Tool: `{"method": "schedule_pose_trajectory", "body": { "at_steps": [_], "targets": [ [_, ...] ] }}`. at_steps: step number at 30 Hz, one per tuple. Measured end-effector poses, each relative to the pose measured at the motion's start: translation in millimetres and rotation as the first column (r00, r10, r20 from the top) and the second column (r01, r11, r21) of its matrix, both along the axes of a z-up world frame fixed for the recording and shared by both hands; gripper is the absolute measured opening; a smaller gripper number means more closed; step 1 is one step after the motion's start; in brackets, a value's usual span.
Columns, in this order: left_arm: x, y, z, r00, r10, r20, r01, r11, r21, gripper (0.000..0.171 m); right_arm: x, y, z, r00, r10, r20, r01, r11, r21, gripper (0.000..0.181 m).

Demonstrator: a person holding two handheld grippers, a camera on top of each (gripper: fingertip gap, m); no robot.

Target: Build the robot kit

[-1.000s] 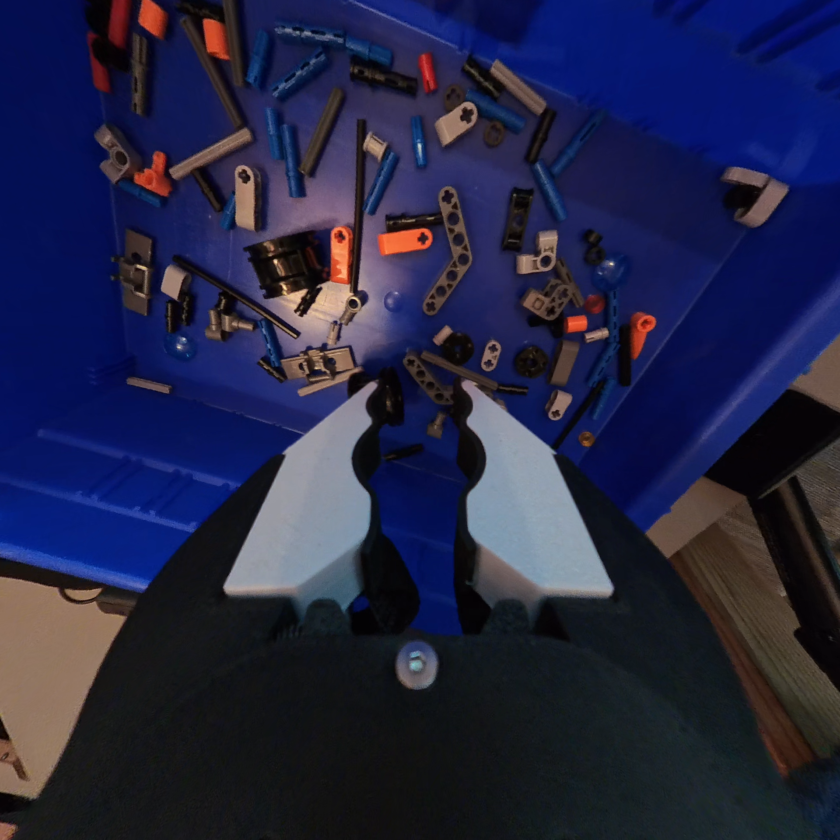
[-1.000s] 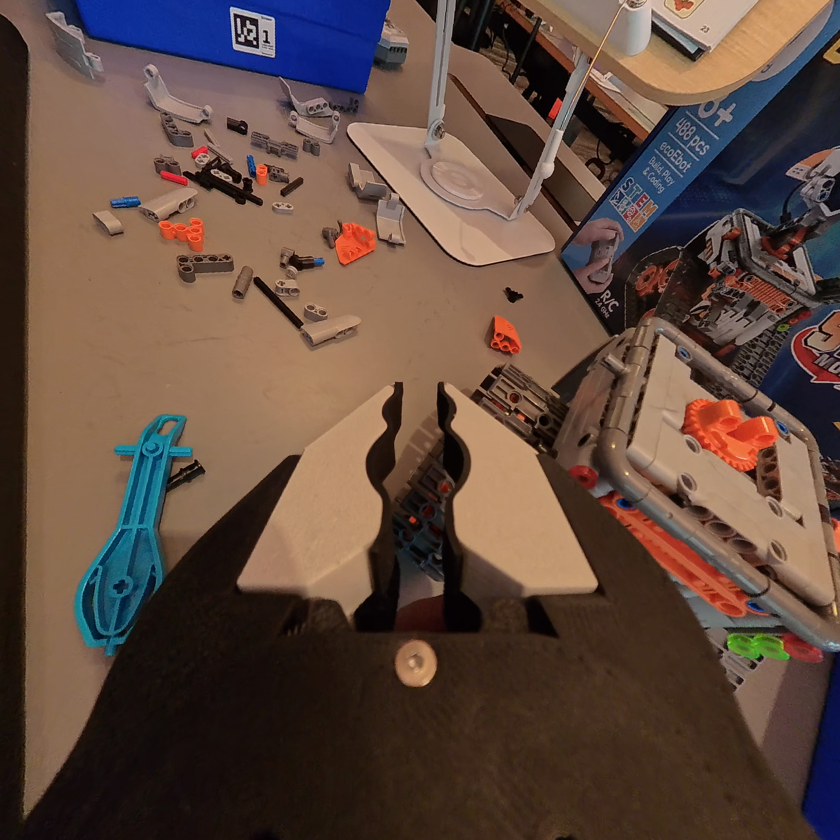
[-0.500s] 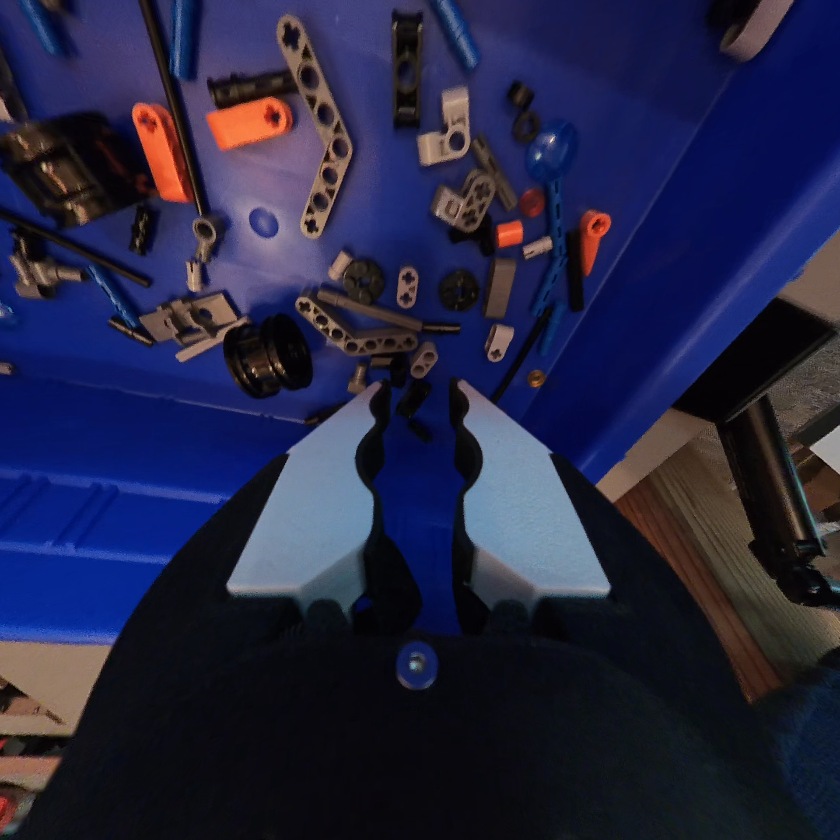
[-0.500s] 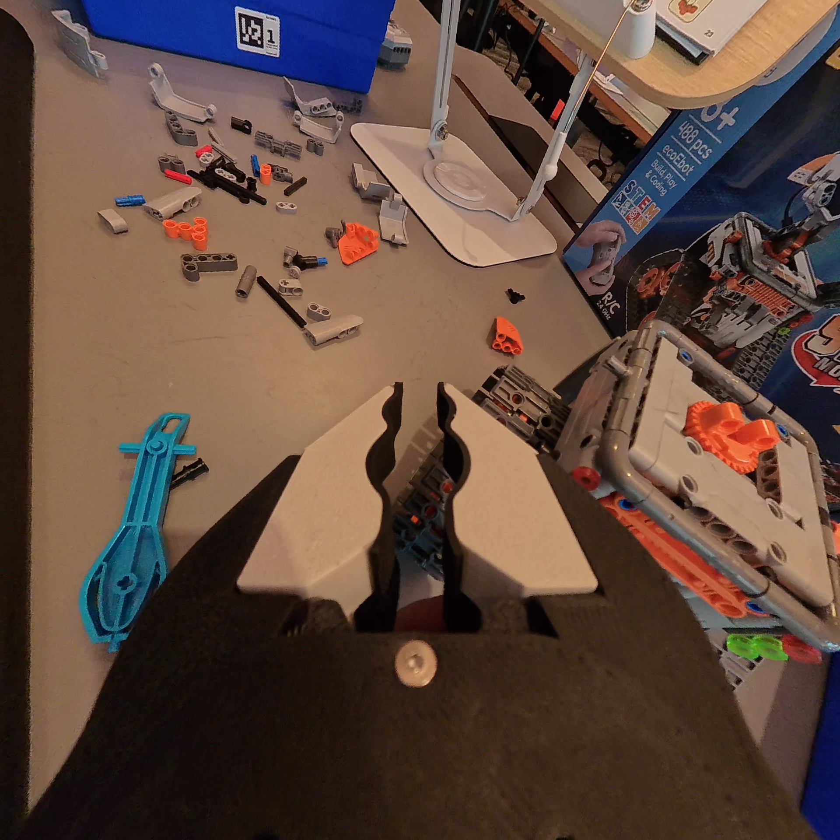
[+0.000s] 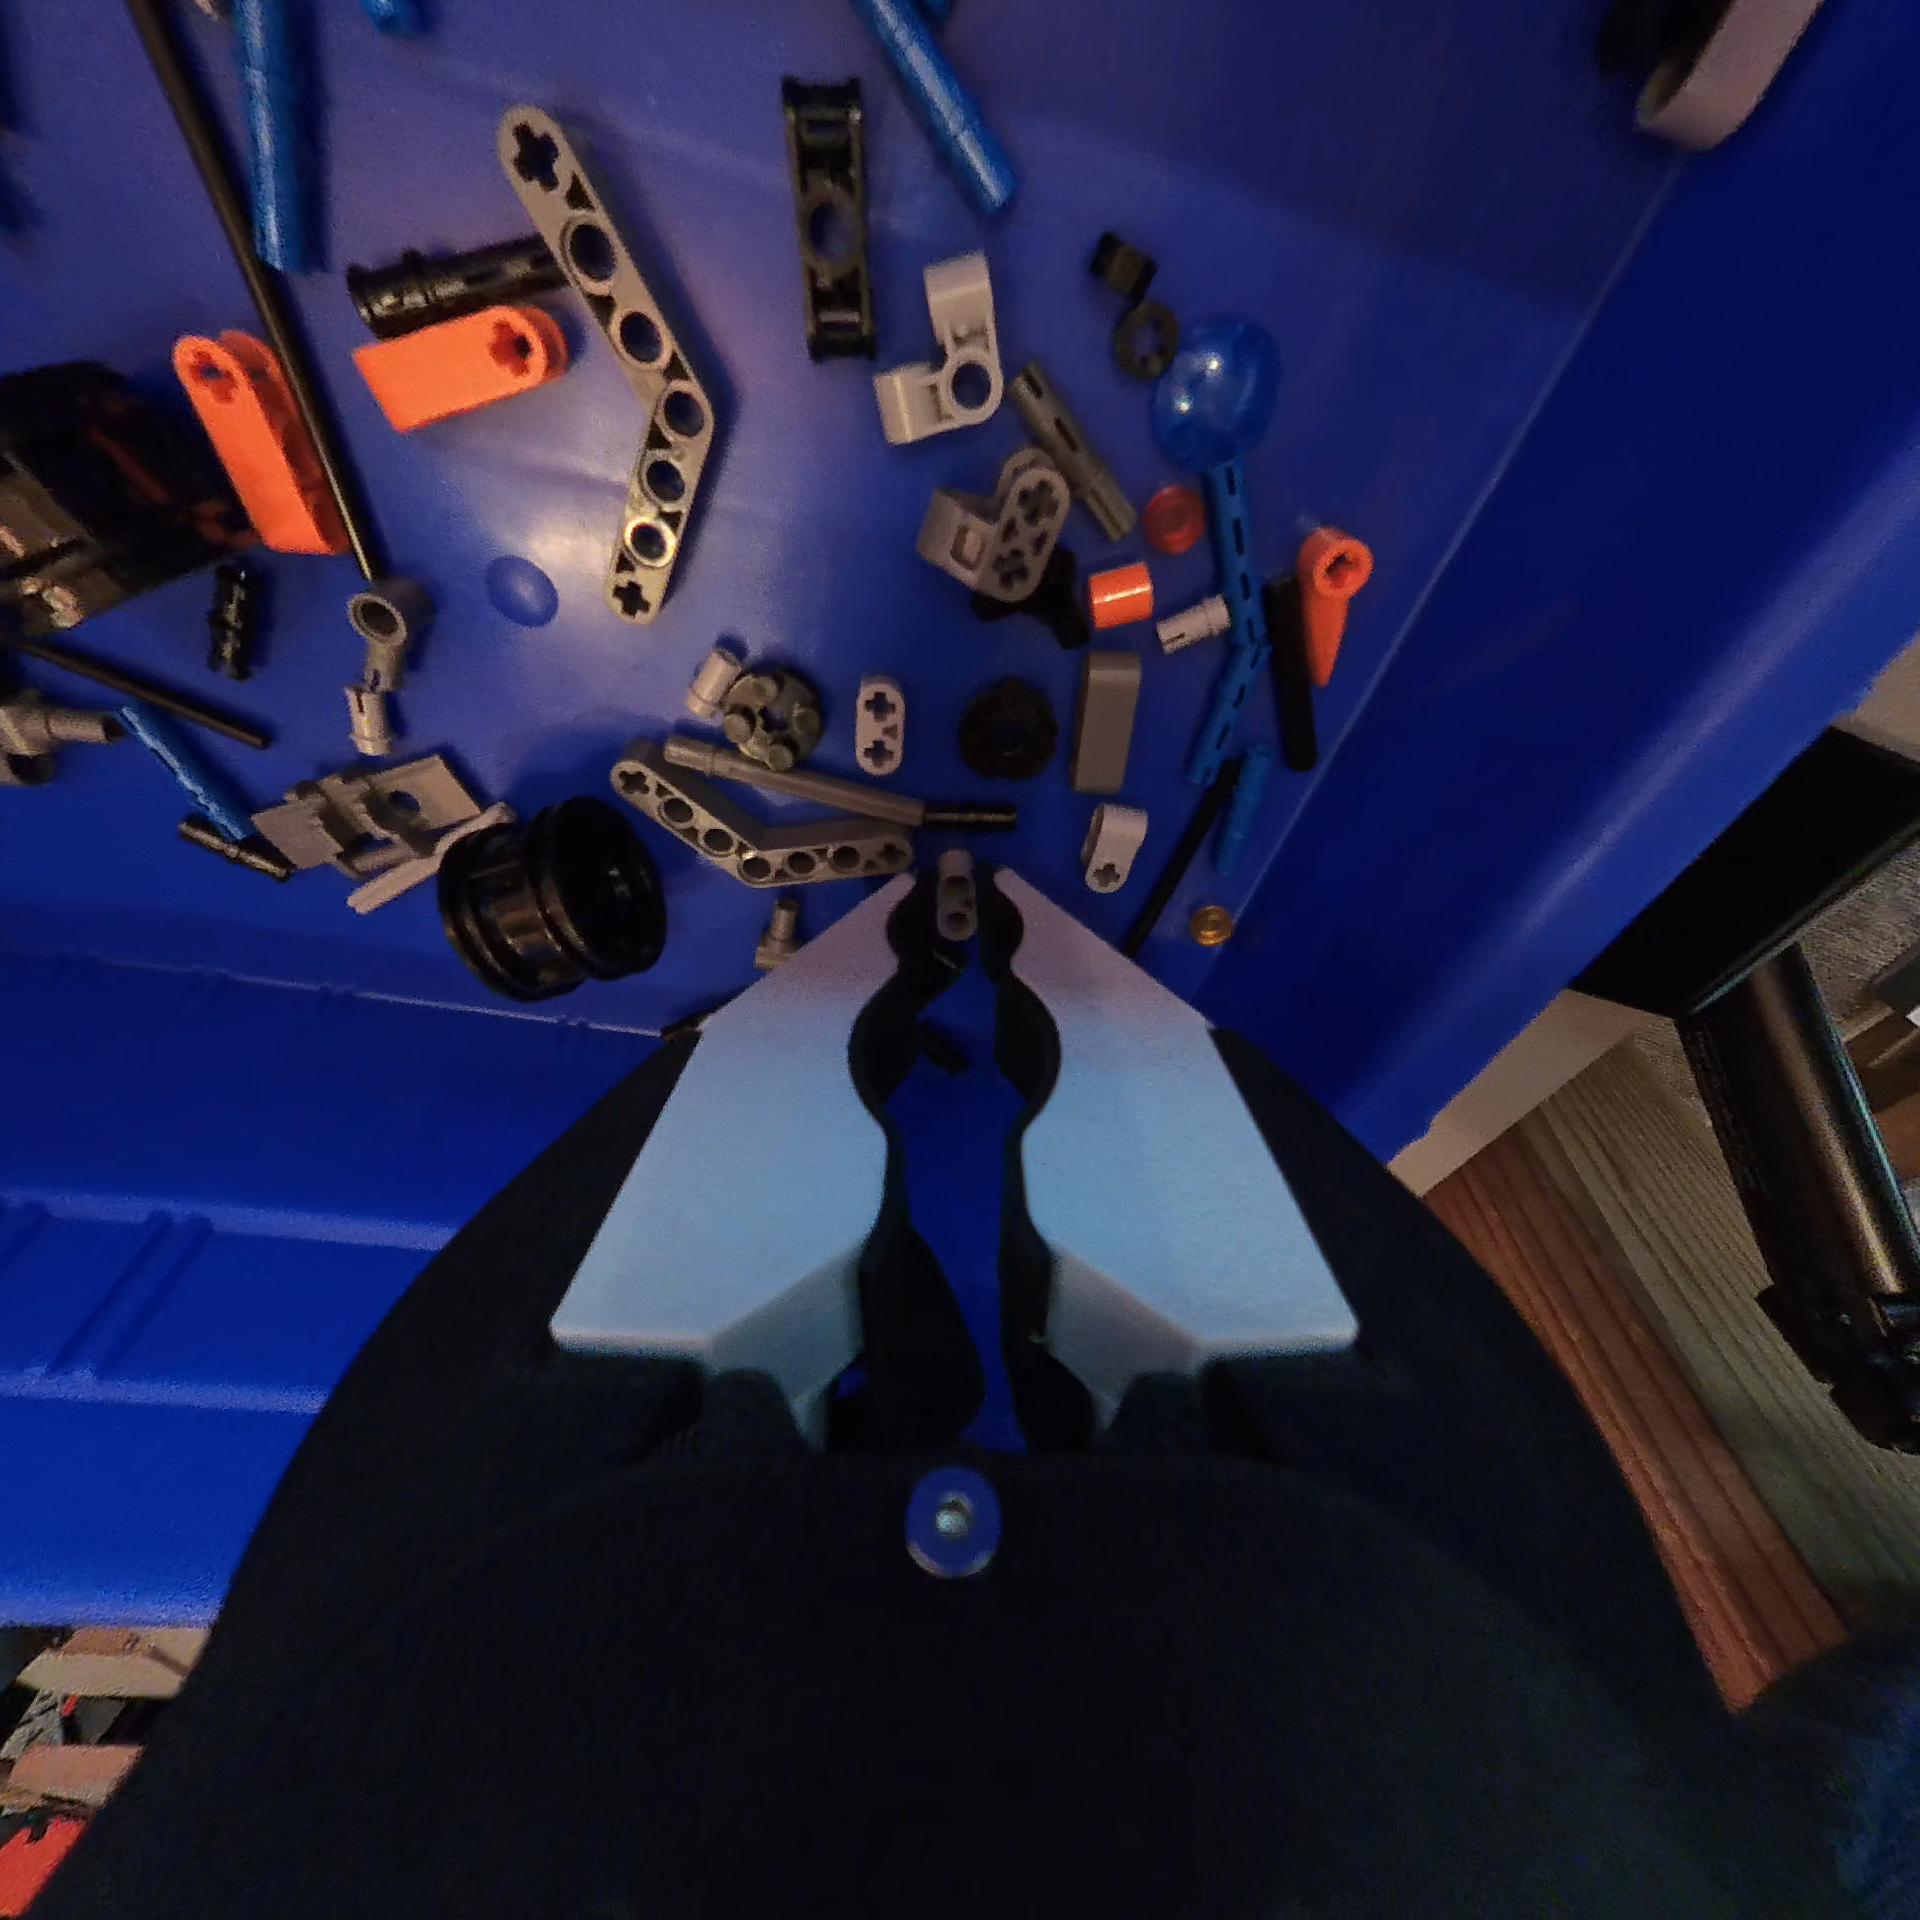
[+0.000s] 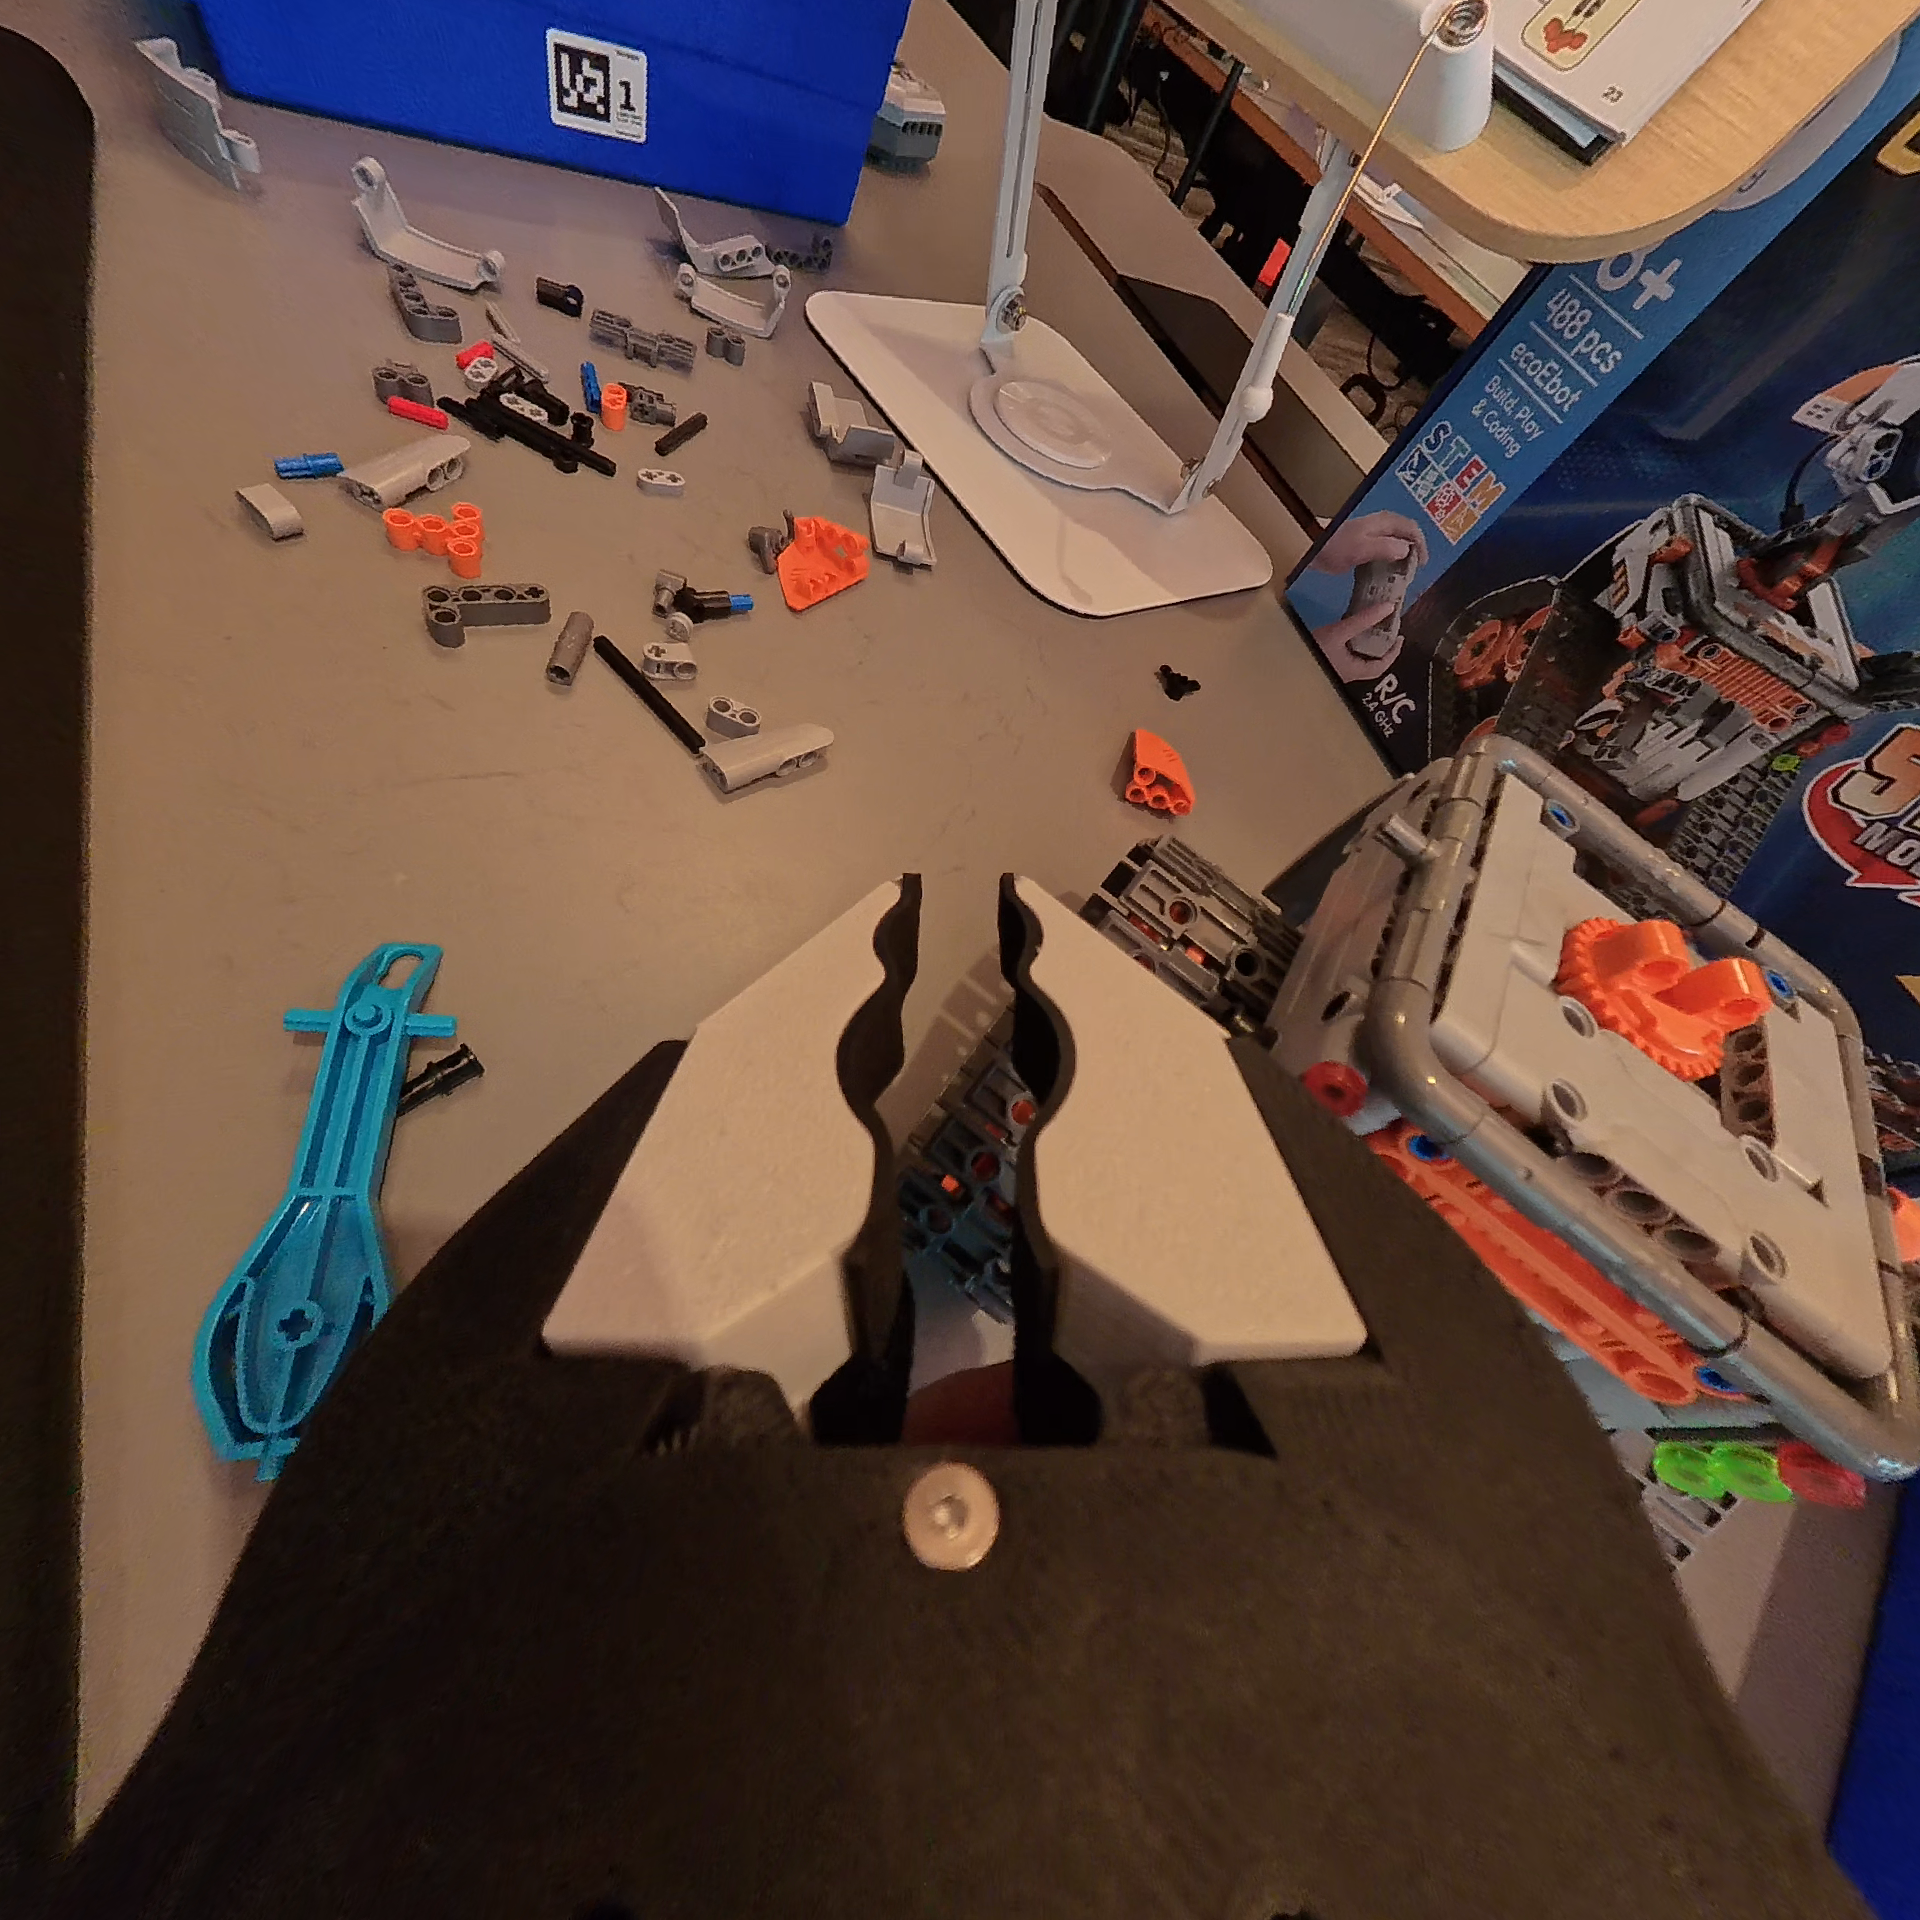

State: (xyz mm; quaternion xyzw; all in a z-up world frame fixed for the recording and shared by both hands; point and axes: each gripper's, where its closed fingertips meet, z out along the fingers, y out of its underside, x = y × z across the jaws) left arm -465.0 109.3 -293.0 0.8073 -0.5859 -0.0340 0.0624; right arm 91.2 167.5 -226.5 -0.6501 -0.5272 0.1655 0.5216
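Inside the deep blue plastic bin [image 5: 1558, 436], the left tongs [image 5: 956, 896] pinch a small grey two-hole plastic connector [image 5: 956, 894], just beside a bent grey beam [image 5: 769, 831]. Over the counter [image 6: 312, 779], the right tongs [image 6: 958, 894] stand narrowly apart, empty, above a grey-and-orange brick model [image 6: 1621, 1122].

Loose parts [image 5: 665, 395] lie in the bin [image 5: 1558, 436]; a wheel [image 5: 551, 899] sits left of the gripper [image 5: 956, 894].

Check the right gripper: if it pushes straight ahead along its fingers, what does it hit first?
Probably the grey tracked brick assembly beneath and just beyond the right gripper; past its fingertips only bare tan tabletop shows. Depth is unclear.
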Motion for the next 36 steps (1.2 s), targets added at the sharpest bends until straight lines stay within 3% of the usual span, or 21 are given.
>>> {"method": "schedule_pose_trajectory", "body": {
  "at_steps": [7, 11, 19, 24, 27, 31, 34, 36],
  "targets": [
    [0.3, 8.5, 9.7, 1.0, 0.002, 0.007, -0.002, 0.998, 0.066, 0.008, 0.2, 0.8, -1.5, 1.0, -0.001, 0.001, 0.001, 1.0, -0.007, 0.013],
    [30.2, 12.5, 32.0, 0.988, -0.024, 0.154, 0.005, 0.993, 0.122, 0.018, 0.8, 1.9, -2.9, 1.0, -0.005, 0.002, 0.005, 1.0, -0.013, 0.013],
    [26.5, -12.8, 20.1, 0.994, -0.036, 0.104, 0.035, 0.999, 0.011, 0.028, 1.5, 3.3, -4.4, 1.0, -0.01, 0.0, 0.01, 1.0, -0.021, 0.013],
    [14.2, -21.3, 9.8, 0.998, -0.019, 0.067, 0.022, 0.999, -0.039, 0.022, 1.3, 3.9, -5.7, 1.0, -0.012, 0.004, 0.012, 1.0, -0.025, 0.013],
    [11.8, -21.5, 3.9, 0.999, -0.021, 0.05, 0.023, 0.999, -0.041, 0.008, 1.4, 4.1, -5.7, 1.0, -0.013, 0.003, 0.013, 1.0, -0.025, 0.013],
    [12.5, -23.4, 0.8, 0.998, -0.021, 0.065, 0.025, 0.998, -0.058, 0.006, 1.3, 3.8, -5.3, 1.0, -0.011, 0.002, 0.011, 1.0, -0.024, 0.013],
    [10.9, -17.2, 12.8, 0.995, -0.007, 0.097, 0.01, 0.999, -0.032, 0.006, 1.0, 3.0, -3.5, 1.0, -0.008, -0.002, 0.008, 1.0, -0.019, 0.013],
    [19.2, -5.8, 34.8, 0.989, -0.02, 0.149, 0.014, 0.999, 0.039, 0.006, 0.6, 2.5, -2.3, 1.0, -0.005, -0.005, 0.005, 1.0, -0.015, 0.013]
  ]
}}
